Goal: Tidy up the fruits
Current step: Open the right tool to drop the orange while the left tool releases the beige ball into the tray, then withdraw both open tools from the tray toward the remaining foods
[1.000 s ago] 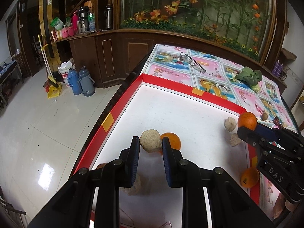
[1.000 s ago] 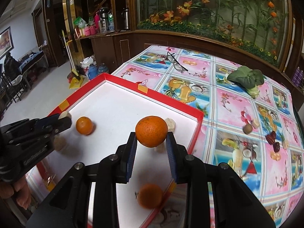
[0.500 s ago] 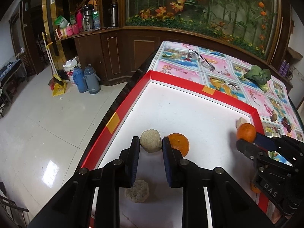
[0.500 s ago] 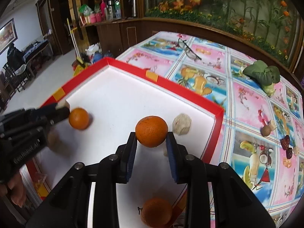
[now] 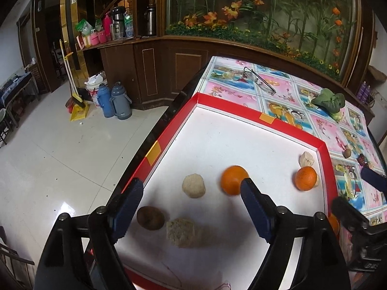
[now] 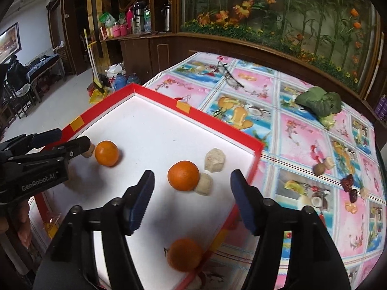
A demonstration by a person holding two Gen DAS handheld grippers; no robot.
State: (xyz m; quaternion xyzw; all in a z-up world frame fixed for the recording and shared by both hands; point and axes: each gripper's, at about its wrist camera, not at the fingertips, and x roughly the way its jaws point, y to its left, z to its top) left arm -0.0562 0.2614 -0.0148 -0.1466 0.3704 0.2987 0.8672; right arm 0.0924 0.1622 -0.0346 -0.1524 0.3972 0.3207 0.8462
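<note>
A white tray with a red rim (image 5: pixel 263 117) (image 6: pixel 198 113) lies on the table. My left gripper (image 5: pixel 191 193) is open and empty above a round beige fruit (image 5: pixel 194 185); a brown fruit (image 5: pixel 150 218), a beige chunk (image 5: pixel 181 232) and an orange (image 5: pixel 232 180) lie near it. My right gripper (image 6: pixel 192 198) is open and empty above another orange (image 6: pixel 183 175) (image 5: pixel 305 178), which touches a pale piece (image 6: pixel 205 184). A beige piece (image 6: pixel 214 160) lies by the tray's right rim. A third orange (image 6: pixel 185 255) sits at the near rim.
The flowered tablecloth (image 6: pixel 302 130) carries glasses (image 6: pixel 229 73), a green leafy vegetable (image 6: pixel 319 102) and small fruit bits (image 6: pixel 321 168) to the right of the tray. The table's left edge drops to a tiled floor (image 5: pixel 60 149) with flasks (image 5: pixel 121 102).
Both grippers have opened. The left one released the beige fruit and the right one released the orange; both now rest on the tray.
</note>
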